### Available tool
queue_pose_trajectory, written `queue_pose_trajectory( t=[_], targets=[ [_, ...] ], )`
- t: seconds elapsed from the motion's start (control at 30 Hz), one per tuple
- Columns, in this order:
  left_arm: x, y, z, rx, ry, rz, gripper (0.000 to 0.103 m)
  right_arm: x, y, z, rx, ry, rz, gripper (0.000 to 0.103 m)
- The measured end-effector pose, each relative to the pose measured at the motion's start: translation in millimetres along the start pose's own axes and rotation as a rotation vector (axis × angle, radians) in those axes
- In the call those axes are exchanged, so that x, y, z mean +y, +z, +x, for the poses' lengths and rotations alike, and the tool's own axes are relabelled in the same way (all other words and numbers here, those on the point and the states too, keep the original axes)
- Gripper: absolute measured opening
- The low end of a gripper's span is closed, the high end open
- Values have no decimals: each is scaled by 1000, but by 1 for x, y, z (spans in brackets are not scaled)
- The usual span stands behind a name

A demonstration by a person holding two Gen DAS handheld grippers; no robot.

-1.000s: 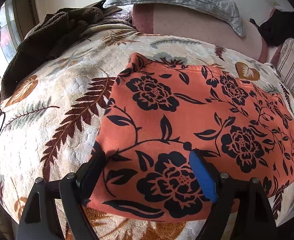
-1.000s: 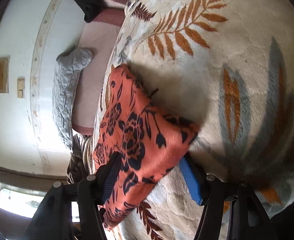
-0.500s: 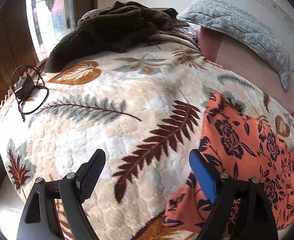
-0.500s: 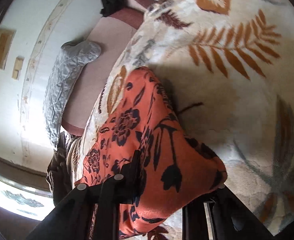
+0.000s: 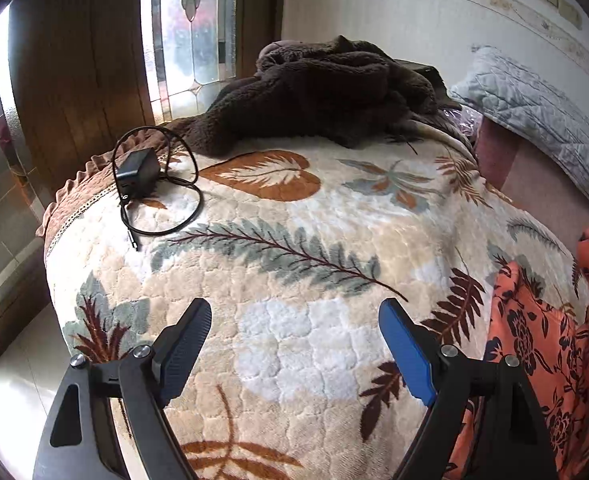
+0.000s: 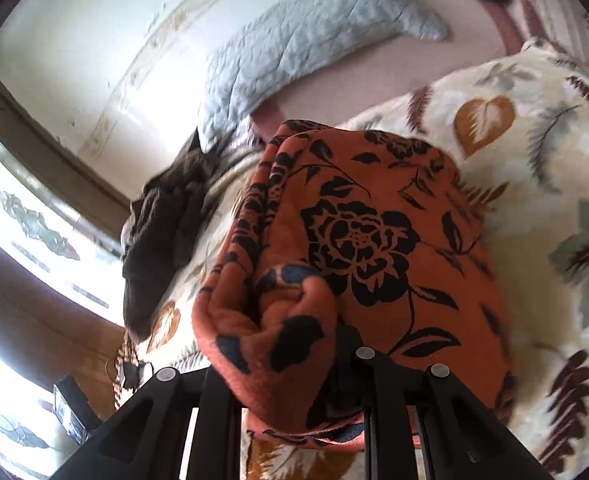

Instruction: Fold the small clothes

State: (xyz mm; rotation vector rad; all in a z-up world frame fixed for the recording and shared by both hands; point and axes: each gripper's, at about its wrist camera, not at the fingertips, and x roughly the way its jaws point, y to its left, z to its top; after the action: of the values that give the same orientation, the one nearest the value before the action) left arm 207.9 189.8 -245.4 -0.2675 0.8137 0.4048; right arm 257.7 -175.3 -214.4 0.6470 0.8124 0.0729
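Note:
The orange garment with black flowers (image 6: 366, 240) fills the middle of the right wrist view, bunched and lifted off the leaf-patterned blanket (image 6: 534, 140). My right gripper (image 6: 290, 380) is shut on a thick fold of it; its fingers are hidden under the cloth. In the left wrist view the garment (image 5: 542, 340) shows at the right edge, partly raised. My left gripper (image 5: 294, 348) is open and empty over the blanket (image 5: 294, 260), to the left of the garment.
A black charger with a coiled cable (image 5: 138, 174) lies near the blanket's far left corner. A brown fleece heap (image 5: 326, 92) sits at the back. A grey quilted pillow (image 5: 534, 96) leans on the wall. The bed's edge and floor (image 5: 10, 380) are at left.
My left gripper has swung left, away from the garment, and stays open. My right gripper has closed on the garment's edge and lifted it, bunching the cloth.

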Motion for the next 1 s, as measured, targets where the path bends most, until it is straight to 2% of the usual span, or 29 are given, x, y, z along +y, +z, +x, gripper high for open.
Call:
queue_pose_trajectory(
  t=[0.13, 0.2, 0.3, 0.33, 0.37, 0.43, 0.47, 0.53, 0.57, 0.63, 0.7, 0.73, 0.8, 0.83, 0.87, 0.93, 1.0],
  targets=[
    [13, 0, 9, 33, 10, -39, 86, 8, -46, 81, 275, 100, 75, 37],
    [12, -1, 9, 31, 9, -37, 86, 0, -56, 79, 251, 145, 80, 37],
    [1, -1, -1, -2, -51, -18, 86, -18, -46, 54, 266, 331, 113, 71],
    [-5, -2, -7, -17, -79, -1, 86, -24, -42, 41, 258, 384, 121, 72],
    [-12, -3, -12, -34, -108, 16, 86, -27, -38, 26, 234, 406, 108, 72],
    [-28, -6, -26, -76, -193, 55, 86, -39, -30, -4, 162, 390, 53, 72],
    [-38, -9, -33, -95, -243, 82, 86, -47, -26, -17, 126, 365, 33, 72],
    [-60, -17, -43, -106, -342, 153, 86, -63, -19, -35, 60, 257, 12, 69],
    [-72, -23, -47, -99, -383, 195, 86, -70, -18, -42, 30, 204, 6, 65],
    [-96, -35, -53, -97, -417, 275, 86, -89, -13, -49, -2, 161, 12, 42],
    [-117, -48, -57, -112, -399, 371, 86, -105, -12, -46, 10, 153, 37, 38],
    [-127, -56, -52, -102, -347, 428, 86, -110, -14, -38, 42, 144, 36, 38],
    [-142, -74, -26, -11, -193, 549, 86, -115, -27, -9, 165, 90, 11, 35],
    [-146, -82, -11, 49, -146, 588, 86, -116, -32, -5, 178, 66, -16, 35],
    [-142, -86, -4, 70, -142, 588, 86, -115, -33, -3, 167, 68, -45, 34],
    [-132, -81, -8, 53, -185, 554, 86, -112, -24, -5, 183, 69, -58, 34],
    [-129, -77, -9, 54, -202, 548, 86, -107, -8, -6, 161, 79, -72, 34]
  ],
)
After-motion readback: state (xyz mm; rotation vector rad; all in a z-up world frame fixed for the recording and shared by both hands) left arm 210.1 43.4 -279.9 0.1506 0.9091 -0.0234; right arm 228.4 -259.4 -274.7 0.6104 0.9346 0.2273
